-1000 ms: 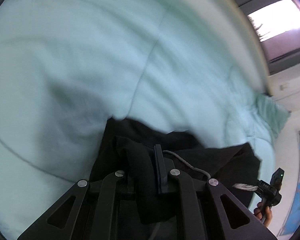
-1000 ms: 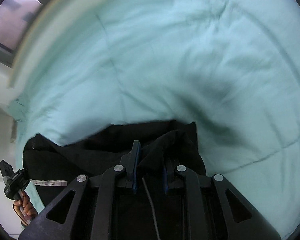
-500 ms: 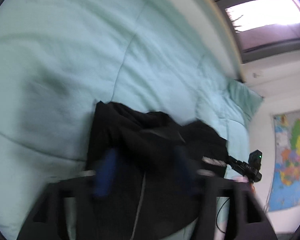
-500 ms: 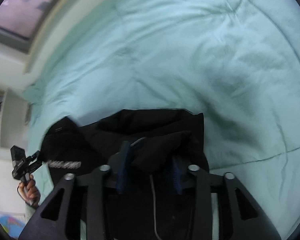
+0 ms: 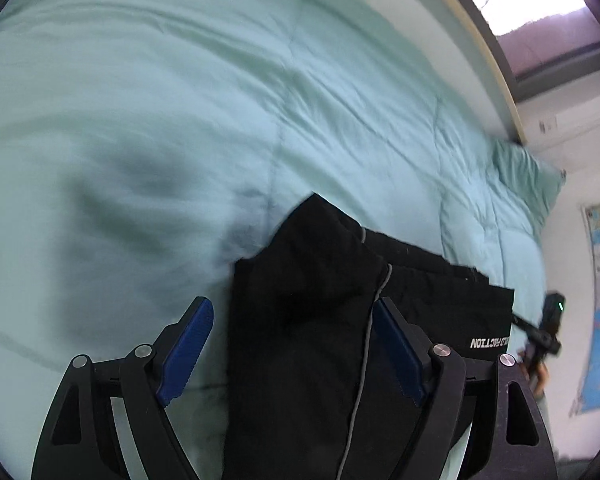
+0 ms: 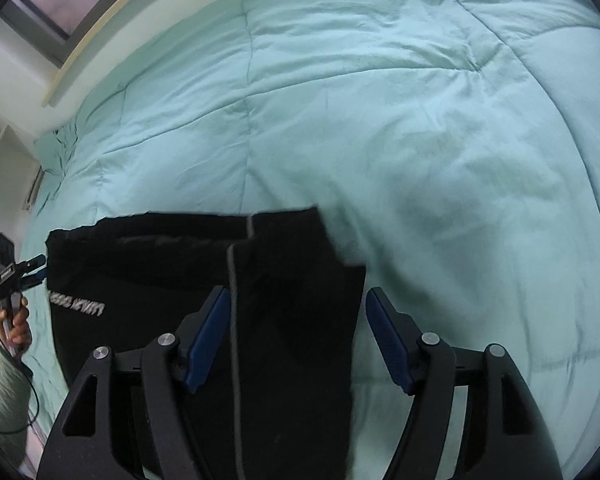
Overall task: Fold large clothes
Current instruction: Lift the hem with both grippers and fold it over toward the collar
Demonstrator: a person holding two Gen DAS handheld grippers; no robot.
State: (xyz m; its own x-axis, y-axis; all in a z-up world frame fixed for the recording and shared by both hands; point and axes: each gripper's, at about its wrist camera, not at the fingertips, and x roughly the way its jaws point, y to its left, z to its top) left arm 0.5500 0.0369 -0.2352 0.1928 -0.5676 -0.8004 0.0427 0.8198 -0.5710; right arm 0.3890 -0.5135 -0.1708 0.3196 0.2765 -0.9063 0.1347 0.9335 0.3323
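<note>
The left gripper point(image 5: 290, 322) is spread wide at the bottom of its frame, blue pads on either side of a black fold without pinching it; the right gripper point(image 6: 298, 318) is likewise spread, its pads flanking the other end. Between and beyond them, in the lower centre of both views, the black garment point(image 5: 324, 280) lies folded on the pale green duvet point(image 5: 220, 100), white lettering toward the far gripper. It looks soft, fairly thick and limp, likely to sag and shed layers, so corners and doubled edges seem the best hold, all layers pinched together.
</note>
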